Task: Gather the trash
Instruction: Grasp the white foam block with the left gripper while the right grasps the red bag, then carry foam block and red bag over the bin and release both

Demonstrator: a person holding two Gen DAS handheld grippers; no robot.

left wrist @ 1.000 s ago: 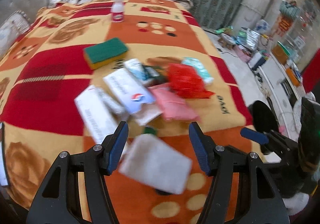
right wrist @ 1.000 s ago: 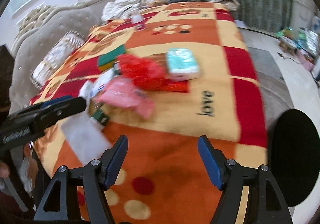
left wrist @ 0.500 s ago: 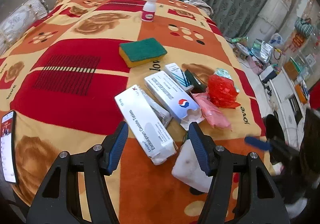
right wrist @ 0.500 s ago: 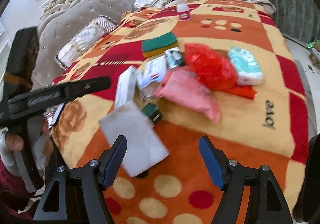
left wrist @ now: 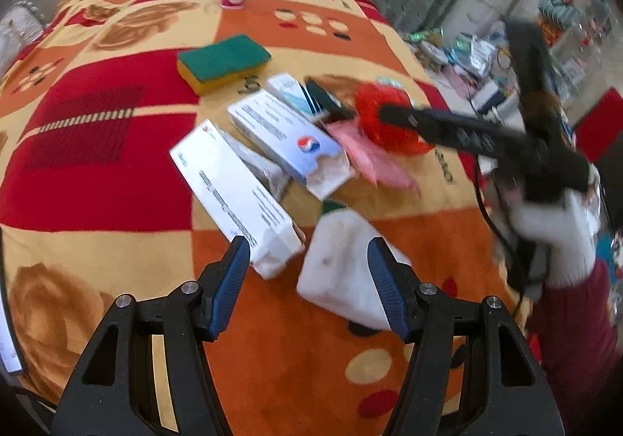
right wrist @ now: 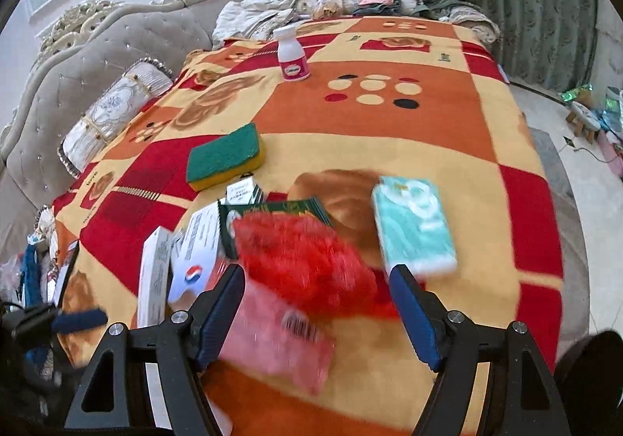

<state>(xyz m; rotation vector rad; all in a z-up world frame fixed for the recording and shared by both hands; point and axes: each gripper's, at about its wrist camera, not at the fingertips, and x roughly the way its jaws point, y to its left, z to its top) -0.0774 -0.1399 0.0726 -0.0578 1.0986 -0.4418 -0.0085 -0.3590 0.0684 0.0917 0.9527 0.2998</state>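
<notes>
A pile of trash lies on the patterned blanket [left wrist: 97,171]. It holds a long white box [left wrist: 233,194], a white-and-blue box [left wrist: 284,136], a white napkin [left wrist: 342,264], a pink wrapper [right wrist: 280,342] and a crumpled red bag [right wrist: 303,257]. My left gripper [left wrist: 307,261] hovers open, with the long box's near end and the napkin showing between its fingers. My right gripper [right wrist: 317,280] stands open over the red bag and pink wrapper, not pressing on them. In the left wrist view the right gripper's finger [left wrist: 428,120] reaches across the red bag [left wrist: 385,113], held by a gloved hand [left wrist: 557,241].
A green-and-yellow sponge [right wrist: 224,155], a white bottle with a pink label [right wrist: 292,54], a teal tissue pack [right wrist: 412,225] and a dark green packet [right wrist: 280,208] also lie on the blanket. A phone [left wrist: 6,338] rests at its left edge. Cushions and a sofa [right wrist: 97,58] stand behind.
My right gripper swung left and forward over the pile until the red bag sits between its fingers. My left gripper eased nearer to the long white box and the napkin.
</notes>
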